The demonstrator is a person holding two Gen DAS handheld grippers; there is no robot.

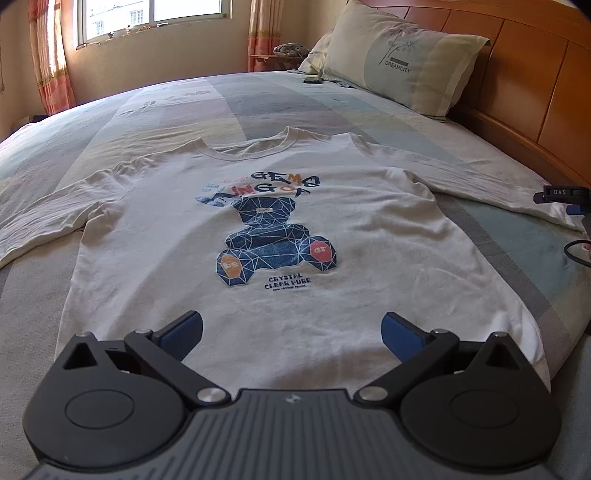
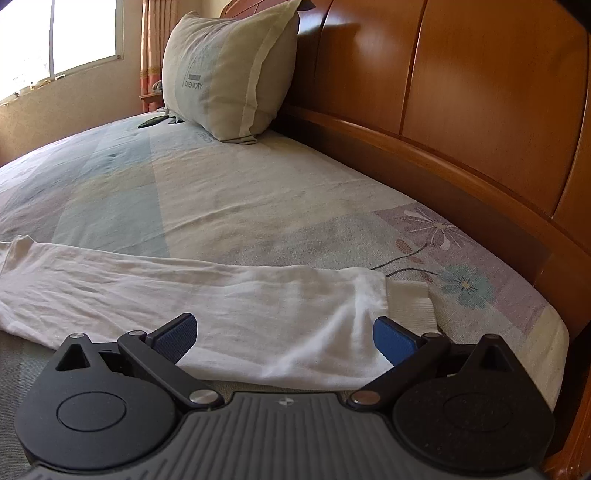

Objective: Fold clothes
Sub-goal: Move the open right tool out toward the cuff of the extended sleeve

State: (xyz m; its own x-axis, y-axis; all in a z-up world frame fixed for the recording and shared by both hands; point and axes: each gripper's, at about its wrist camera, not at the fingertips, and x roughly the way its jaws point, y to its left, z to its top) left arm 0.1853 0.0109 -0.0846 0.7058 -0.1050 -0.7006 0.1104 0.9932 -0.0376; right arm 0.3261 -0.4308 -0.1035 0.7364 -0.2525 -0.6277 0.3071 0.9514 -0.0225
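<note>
Blue-padded, both jaws spread and empty, the left hand-held gripper hovered at the hem and the right hand-held gripper over the sleeve of the white shirt lying flat on the bed, where a shallow pinch could slip off the thin cloth.

Bedroom in a home. Bed with pastel patchwork sheet, floral print near the edge. Polished wooden headboard along one side of the bed. Pillow printed "DREAMCITY" propped against the headboard. Window beyond the bed, flanked by orange checked curtains.
</note>
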